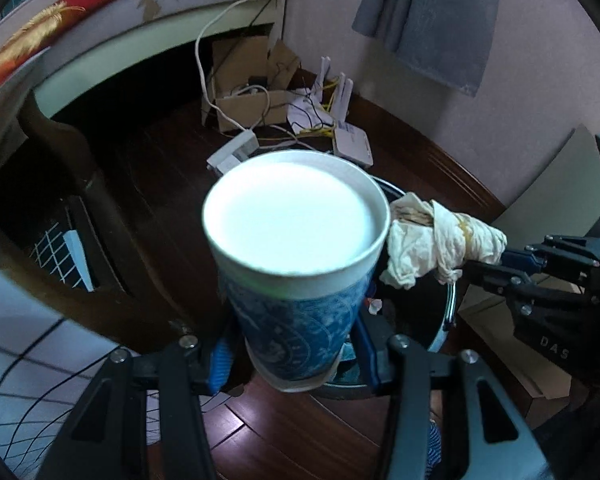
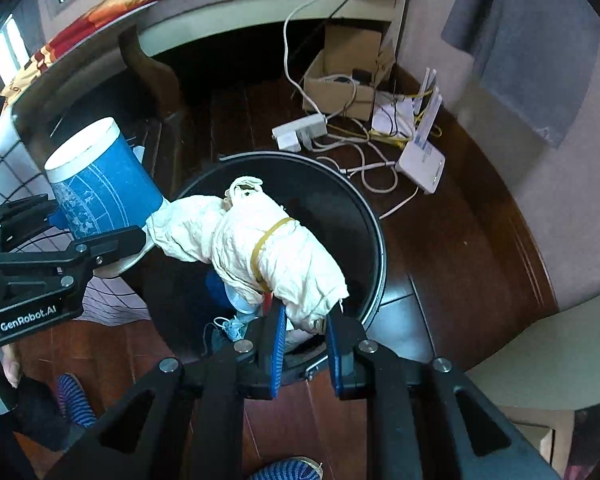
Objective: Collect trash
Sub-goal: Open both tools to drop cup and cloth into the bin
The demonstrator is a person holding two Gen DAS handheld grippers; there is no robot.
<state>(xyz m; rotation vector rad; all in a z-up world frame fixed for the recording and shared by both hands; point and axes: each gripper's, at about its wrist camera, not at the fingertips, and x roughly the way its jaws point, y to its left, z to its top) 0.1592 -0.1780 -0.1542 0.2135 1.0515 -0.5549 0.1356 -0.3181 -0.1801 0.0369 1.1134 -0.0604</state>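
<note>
My left gripper point(image 1: 296, 350) is shut on a blue paper cup point(image 1: 296, 280) with a white inside, held upright above the near edge of a round black trash bin point(image 1: 446, 320). My right gripper point(image 2: 306, 320) is shut on a crumpled white paper wad point(image 2: 268, 244) bound with a yellow rubber band, held over the open bin point(image 2: 340, 208). The wad point(image 1: 432, 240) and the right gripper point(image 1: 496, 258) show at the right of the left wrist view. The cup point(image 2: 100, 184) and left gripper point(image 2: 96, 240) show at the left of the right wrist view. Bits of blue and white trash point(image 2: 228, 308) lie inside the bin.
A dark wooden floor point(image 2: 460, 240) surrounds the bin. Behind it lie a cardboard box point(image 2: 348, 76), a white power strip point(image 2: 300, 132), tangled cables and a white router point(image 2: 422, 162) by the wall. A table with a red cloth point(image 1: 80, 4) and a chair leg point(image 1: 68, 152) stand at the left.
</note>
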